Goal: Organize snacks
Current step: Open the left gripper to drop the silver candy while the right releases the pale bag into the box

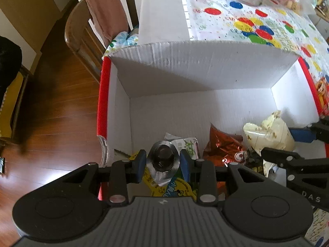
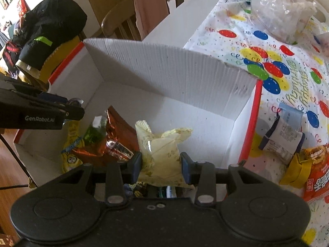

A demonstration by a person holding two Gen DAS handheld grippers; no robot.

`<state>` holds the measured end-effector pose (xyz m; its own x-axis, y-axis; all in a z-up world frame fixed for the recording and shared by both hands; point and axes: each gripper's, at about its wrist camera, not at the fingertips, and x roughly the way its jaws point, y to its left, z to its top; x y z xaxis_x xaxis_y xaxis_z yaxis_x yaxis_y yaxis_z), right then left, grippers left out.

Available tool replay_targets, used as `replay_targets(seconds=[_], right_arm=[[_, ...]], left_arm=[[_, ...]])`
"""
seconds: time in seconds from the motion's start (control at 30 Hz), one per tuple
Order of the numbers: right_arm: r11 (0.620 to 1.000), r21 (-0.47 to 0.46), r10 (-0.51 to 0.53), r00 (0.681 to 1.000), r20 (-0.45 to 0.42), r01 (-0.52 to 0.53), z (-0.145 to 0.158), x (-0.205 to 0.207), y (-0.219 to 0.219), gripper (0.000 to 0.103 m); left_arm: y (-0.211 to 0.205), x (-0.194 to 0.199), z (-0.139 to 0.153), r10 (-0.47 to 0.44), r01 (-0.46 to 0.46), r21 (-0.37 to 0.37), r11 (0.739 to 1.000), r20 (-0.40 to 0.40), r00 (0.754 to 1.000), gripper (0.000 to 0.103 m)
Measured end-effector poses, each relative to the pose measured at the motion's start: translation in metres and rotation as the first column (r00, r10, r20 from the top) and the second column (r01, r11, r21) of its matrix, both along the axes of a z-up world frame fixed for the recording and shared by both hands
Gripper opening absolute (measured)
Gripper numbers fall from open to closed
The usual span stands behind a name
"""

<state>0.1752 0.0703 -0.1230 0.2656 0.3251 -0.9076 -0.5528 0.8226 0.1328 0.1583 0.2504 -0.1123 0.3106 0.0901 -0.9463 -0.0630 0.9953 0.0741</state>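
A white cardboard box with red edges (image 1: 168, 111) stands open on the table; it also shows in the right wrist view (image 2: 164, 111). My left gripper (image 1: 163, 162) is shut on a silver foil snack with a dark round centre (image 1: 163, 158), held over the box's near left corner. My right gripper (image 2: 161, 164) is shut on a pale yellow snack bag (image 2: 162, 154), held inside the box; that bag also shows in the left wrist view (image 1: 269, 131). In the box lie a red-brown foil bag (image 1: 222, 146), a green-white packet (image 1: 189, 146) and a yellow packet (image 2: 71, 152).
The table carries a balloon-print cloth (image 2: 283, 70). An orange-red snack bag (image 2: 314, 175) and a small dark-edged white packet (image 2: 283, 138) lie right of the box. Clear plastic bags (image 2: 281, 6) sit at the far end. A wooden chair with a pink cloth (image 1: 102, 20) stands beyond the box.
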Motion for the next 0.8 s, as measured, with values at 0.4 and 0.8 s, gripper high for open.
replay_targets(seconds=[0.4, 0.8], right_arm=[[1.000, -0.009, 0.003, 1.000, 0.018, -0.003, 0.002, -0.005, 0.000, 0.045], [0.999, 0.037, 0.015, 0.998, 0.063, -0.017, 0.025, -0.022, -0.006, 0.063]], left_arm=[[-0.003, -0.009, 0.002, 0.001, -0.001, 0.002, 1.000, 0.012, 1.000, 0.037], [-0.014, -0.032, 0.030, -0.009, 0.011, -0.021, 1.000, 0.111, 0.994, 0.051]])
